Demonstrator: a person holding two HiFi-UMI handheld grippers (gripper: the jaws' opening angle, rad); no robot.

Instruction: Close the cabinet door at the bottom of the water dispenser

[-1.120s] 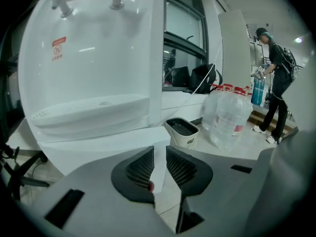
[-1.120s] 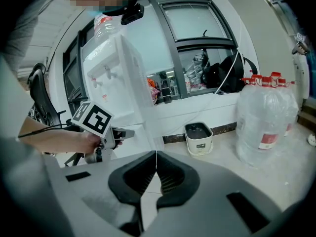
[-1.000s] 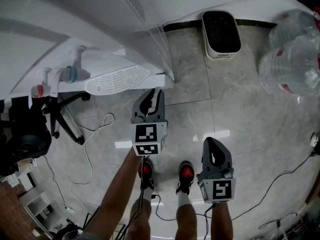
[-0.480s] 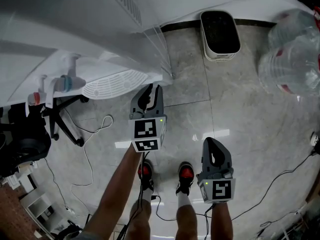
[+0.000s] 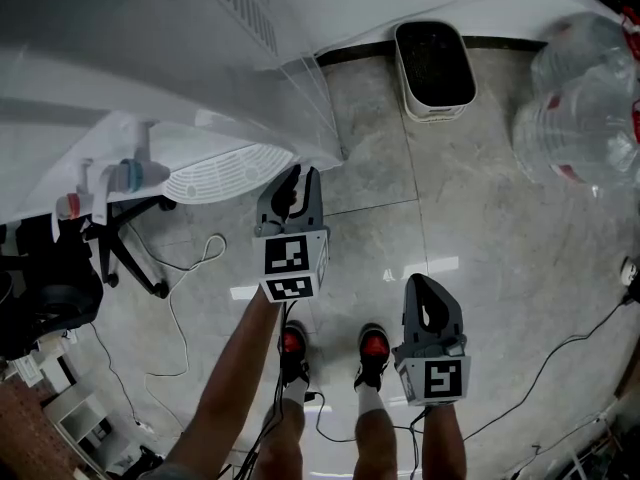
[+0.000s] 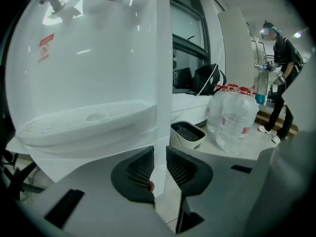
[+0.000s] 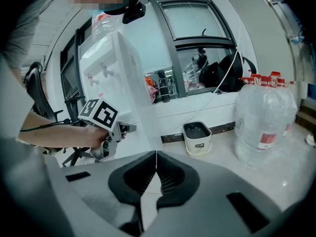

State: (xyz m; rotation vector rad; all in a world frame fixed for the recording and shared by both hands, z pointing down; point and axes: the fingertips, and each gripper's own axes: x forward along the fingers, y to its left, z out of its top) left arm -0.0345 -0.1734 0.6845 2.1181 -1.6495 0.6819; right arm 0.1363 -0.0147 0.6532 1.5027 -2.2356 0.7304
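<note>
White water dispenser [image 5: 200,118], pale grey veined floor [image 5: 500,238], clear jugs [image 5: 585,98] with red labels, black-red shoes [image 5: 372,353]

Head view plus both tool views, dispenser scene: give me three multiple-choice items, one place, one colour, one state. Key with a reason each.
1. Where does the white bin stand, relative to the water dispenser?
A. on top of it
B. on the floor, between it and the water bottles
C. hung on its side

2. What colour are the water bottles' caps?
A. blue
B. green
C. red

3. How do the right tool's jaws stand?
A. shut, nothing between them
B. wide apart
C. shut on a cap

Key:
1 B, the head view shows it at the wall base between the two.
2 C, red caps top the bottles in both tool views.
3 A, the right tool view shows its jaws meeting.
</note>
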